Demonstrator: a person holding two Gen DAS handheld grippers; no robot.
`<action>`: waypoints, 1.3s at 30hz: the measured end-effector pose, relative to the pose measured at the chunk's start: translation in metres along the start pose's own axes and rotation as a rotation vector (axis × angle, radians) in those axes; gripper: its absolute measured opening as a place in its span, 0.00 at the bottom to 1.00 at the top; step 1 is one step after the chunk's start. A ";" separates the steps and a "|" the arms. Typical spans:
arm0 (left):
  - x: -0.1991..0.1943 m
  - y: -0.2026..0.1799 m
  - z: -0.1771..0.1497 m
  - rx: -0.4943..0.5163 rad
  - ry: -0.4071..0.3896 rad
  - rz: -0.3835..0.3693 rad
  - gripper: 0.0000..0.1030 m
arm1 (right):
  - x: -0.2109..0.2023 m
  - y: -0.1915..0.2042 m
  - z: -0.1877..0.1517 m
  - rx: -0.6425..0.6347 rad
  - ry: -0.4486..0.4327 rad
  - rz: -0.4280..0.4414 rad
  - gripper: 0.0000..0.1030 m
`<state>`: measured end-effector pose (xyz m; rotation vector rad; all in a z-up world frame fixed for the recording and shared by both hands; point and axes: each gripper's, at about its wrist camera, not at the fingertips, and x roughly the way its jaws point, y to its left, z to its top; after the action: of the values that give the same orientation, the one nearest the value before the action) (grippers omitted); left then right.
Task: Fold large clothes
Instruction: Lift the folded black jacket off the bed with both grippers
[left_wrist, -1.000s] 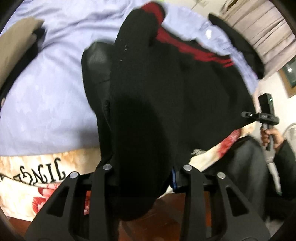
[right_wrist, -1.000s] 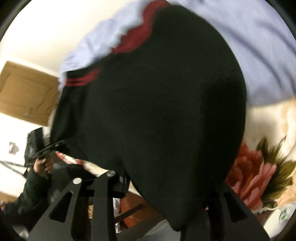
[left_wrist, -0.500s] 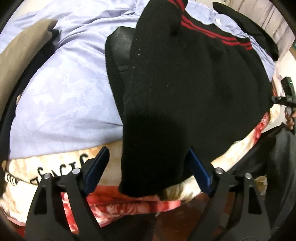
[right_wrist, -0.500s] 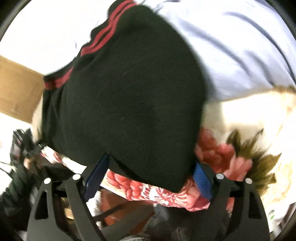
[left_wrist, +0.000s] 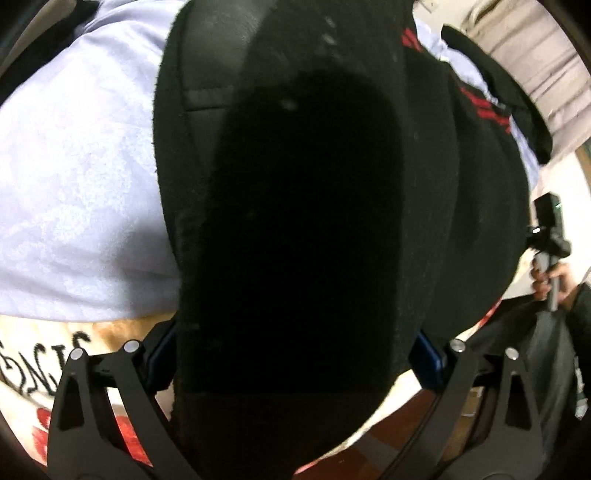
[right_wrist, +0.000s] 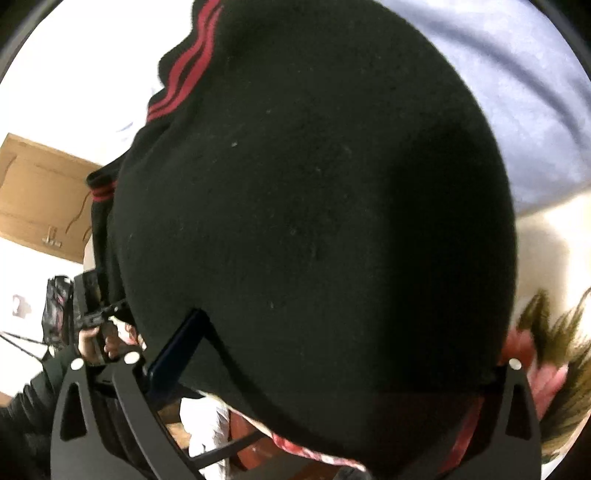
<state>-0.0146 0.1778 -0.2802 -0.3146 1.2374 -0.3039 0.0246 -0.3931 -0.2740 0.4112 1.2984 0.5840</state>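
A large black knit garment (left_wrist: 306, 229) with red stripes (left_wrist: 484, 107) lies over the bed and fills both views. In the left wrist view its edge hangs between my left gripper's (left_wrist: 295, 354) spread fingers, whose blue pads (left_wrist: 428, 350) stand wide apart on either side of the cloth. In the right wrist view the garment (right_wrist: 314, 221) with its red stripes (right_wrist: 184, 77) covers my right gripper (right_wrist: 321, 354); the left blue pad (right_wrist: 177, 347) shows, the right one is hidden under cloth. Both grippers are open.
A lilac sheet (left_wrist: 77, 177) covers the bed, over a cream floral blanket (right_wrist: 554, 332) with black lettering (left_wrist: 22, 365). Another dark garment (left_wrist: 498, 88) lies at the far right of the bed. A wooden cabinet (right_wrist: 40, 199) stands at left.
Both grippers opened on the garment's edge and have moved in closer, so the black cloth fills more of each view.
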 end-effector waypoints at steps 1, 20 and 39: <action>0.000 0.000 0.000 0.004 0.000 0.000 0.93 | 0.000 -0.002 -0.003 -0.021 -0.015 -0.039 0.95; -0.067 -0.030 -0.015 -0.007 -0.169 -0.091 0.36 | -0.057 0.012 -0.014 0.085 -0.098 0.092 0.31; -0.055 -0.034 -0.013 -0.124 -0.175 -0.105 0.35 | -0.063 0.000 -0.034 0.223 -0.117 0.065 0.29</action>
<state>-0.0458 0.1676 -0.2230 -0.5037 1.0707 -0.2838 -0.0184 -0.4330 -0.2325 0.6640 1.2453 0.4642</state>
